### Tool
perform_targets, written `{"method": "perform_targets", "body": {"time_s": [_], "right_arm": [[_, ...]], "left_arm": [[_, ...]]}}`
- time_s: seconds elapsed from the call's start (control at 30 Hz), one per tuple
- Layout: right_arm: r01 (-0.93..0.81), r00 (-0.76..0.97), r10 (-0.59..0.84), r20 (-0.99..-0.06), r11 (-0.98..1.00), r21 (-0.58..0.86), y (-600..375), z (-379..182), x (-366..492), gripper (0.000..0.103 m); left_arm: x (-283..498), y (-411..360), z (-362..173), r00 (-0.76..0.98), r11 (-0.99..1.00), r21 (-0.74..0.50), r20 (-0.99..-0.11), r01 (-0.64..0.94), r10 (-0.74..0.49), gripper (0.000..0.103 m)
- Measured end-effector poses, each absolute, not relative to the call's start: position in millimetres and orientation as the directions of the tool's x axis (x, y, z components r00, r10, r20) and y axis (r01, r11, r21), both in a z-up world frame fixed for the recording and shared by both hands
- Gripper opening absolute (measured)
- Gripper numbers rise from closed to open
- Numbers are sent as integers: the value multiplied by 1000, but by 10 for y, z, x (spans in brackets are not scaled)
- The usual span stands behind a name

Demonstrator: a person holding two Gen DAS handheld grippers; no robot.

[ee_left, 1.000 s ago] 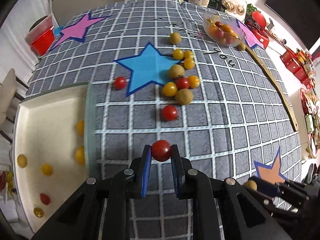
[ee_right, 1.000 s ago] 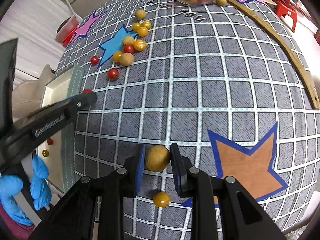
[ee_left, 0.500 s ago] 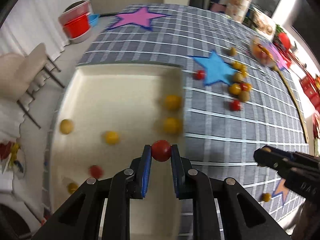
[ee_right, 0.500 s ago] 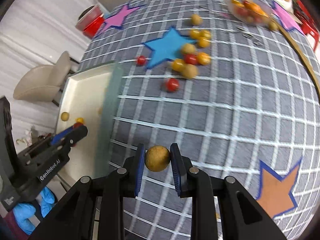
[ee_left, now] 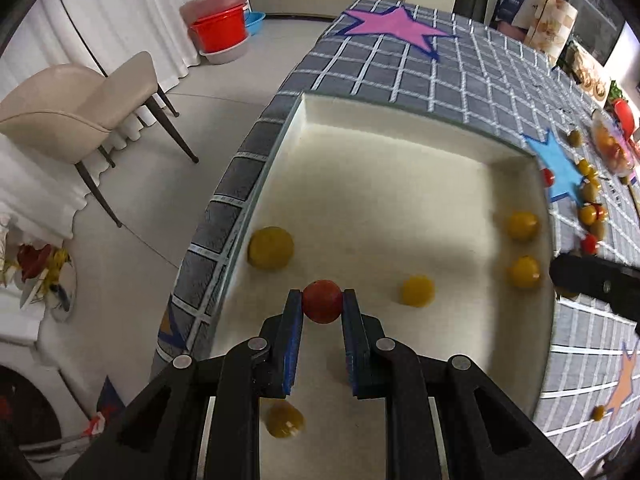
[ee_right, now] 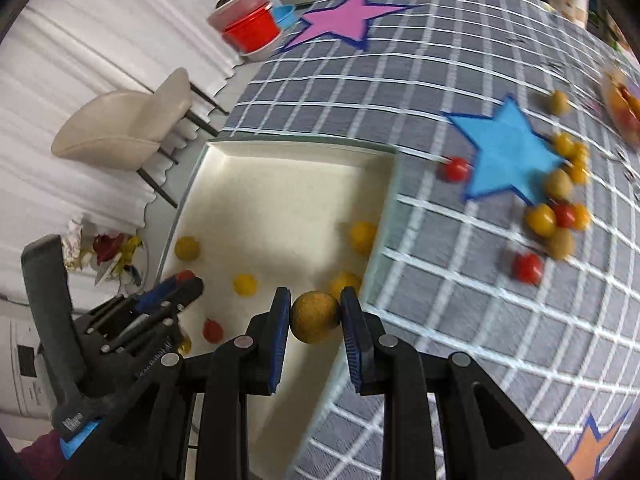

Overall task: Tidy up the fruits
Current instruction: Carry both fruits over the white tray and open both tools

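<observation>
My left gripper (ee_left: 322,305) is shut on a red cherry tomato (ee_left: 322,301) and hangs over the near part of the cream tray (ee_left: 400,128), which holds several yellow fruits and a red one. My right gripper (ee_right: 315,317) is shut on a round tan fruit (ee_right: 315,317) above the tray's right wall (ee_right: 384,216). The left gripper (ee_right: 176,286) shows at lower left in the right wrist view, over the tray's left side. A cluster of loose yellow, tan and red fruits (ee_right: 556,208) lies on the checked cloth by the blue star (ee_right: 508,152).
The tray sits at the table's corner; beyond it is floor with a beige chair (ee_left: 76,108) and stacked red and clear tubs (ee_left: 218,28). A clear bowl of fruit (ee_left: 612,144) stands far right. One yellow fruit (ee_left: 598,413) lies near an orange star.
Both grippers have swept left from over the cloth to over the tray, each keeping its fruit. The tray now fills both views and the loose cluster has slid to the right.
</observation>
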State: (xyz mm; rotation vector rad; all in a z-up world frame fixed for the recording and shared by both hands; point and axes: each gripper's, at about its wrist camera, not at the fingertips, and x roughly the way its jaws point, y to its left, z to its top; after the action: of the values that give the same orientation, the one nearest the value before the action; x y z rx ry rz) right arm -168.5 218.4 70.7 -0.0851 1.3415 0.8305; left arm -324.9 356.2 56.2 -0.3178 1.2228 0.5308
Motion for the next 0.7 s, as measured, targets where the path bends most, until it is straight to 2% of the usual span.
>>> {"method": "perform_targets", "body": {"time_s": [0.47,0.53,0.57,0.6,0.63,0.67,0.7], "right_arm": [[-600,-16,358,-934,744,295,2671,293,-1636,28],[-607,-6,350,-937,743,281,2699,299,-1648,28],[-610,-7,347,-938,742,279,2718,300,-1644,33],[-607,-24,356,-934,737,296,2729,303,-1632,37],[-601,-36,363,-931,737,311,2750,304,-1618,46],[-588,-49,374,-926,739,329,2754,315,-1599,54],[-573,-46,395,-917,742,348,2727,364,-1583,56]], "left_arm": [[-3195,3560,423,222,870,92,-949,-485,224,21],[-3191,3552,430,217,870,107,-947,-481,236,25],[-3187,3550,433,213,870,122,-945,-477,249,34],[-3182,3537,444,211,870,131,-943,-475,257,58],[-3180,3536,453,210,869,134,-943,-475,260,71],[-3188,3536,475,219,867,139,-937,-479,272,78],[-3190,3532,492,225,869,139,-935,-475,273,78]]}}
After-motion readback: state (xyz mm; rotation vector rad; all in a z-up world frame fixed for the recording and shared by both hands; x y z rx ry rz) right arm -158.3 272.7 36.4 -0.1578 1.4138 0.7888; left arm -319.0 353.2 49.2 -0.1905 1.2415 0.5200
